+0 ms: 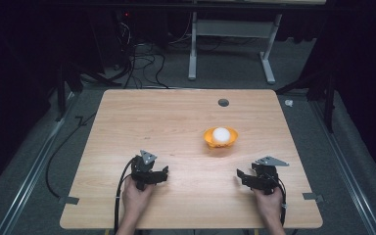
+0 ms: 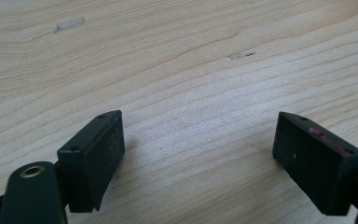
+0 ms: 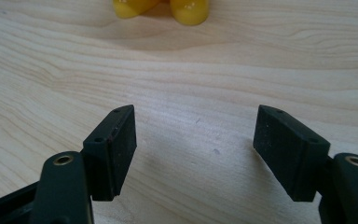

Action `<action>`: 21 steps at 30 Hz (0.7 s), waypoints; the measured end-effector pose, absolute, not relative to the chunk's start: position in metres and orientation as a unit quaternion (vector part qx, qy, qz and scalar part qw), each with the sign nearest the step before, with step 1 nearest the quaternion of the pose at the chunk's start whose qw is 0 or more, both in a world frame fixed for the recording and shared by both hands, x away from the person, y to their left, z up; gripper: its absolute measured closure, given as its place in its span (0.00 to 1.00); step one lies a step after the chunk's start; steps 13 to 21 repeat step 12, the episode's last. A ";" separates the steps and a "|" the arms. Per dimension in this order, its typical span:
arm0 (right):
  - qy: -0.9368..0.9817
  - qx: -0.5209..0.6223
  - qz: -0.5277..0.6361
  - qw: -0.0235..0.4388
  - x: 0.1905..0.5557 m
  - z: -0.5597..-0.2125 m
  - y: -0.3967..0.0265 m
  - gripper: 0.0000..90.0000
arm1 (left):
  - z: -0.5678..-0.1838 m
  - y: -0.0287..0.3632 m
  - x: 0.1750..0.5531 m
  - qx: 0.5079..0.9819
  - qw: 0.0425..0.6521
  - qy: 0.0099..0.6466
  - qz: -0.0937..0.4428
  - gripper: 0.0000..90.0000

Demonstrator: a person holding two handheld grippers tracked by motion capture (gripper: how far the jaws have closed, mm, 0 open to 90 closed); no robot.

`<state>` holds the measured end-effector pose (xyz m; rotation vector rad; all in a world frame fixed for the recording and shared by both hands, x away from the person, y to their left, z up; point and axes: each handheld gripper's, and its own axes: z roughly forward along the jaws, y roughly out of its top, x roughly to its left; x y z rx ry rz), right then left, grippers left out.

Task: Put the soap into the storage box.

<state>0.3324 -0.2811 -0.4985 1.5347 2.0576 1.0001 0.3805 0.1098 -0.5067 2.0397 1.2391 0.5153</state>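
An orange bowl point(image 1: 220, 138) stands right of the table's middle with a white ball point(image 1: 221, 134) in it. Its yellow underside point(image 3: 189, 10) shows at the top of the right gripper view. My left gripper point(image 1: 165, 173) rests low over the wooden table point(image 1: 176, 122) near the front left, held by a hand. In the left gripper view my left gripper point(image 2: 198, 149) has its jaws wide apart over bare wood. At the front right, my right gripper point(image 1: 240, 174) points toward the bowl. Up close, my right gripper point(image 3: 195, 144) is open too, with nothing between its pads.
A dark round hole point(image 1: 223, 102) sits near the table's far edge. Grey tape tabs point(image 1: 69, 199) mark the front corners. Cables point(image 1: 142, 63) and a white desk frame point(image 1: 193, 49) lie on the floor beyond the table.
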 end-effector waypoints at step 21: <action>0.760 0.520 0.318 0.225 0.334 -0.502 -0.268 0.30 | -0.507 0.110 0.380 0.785 0.343 0.477 0.198 0.19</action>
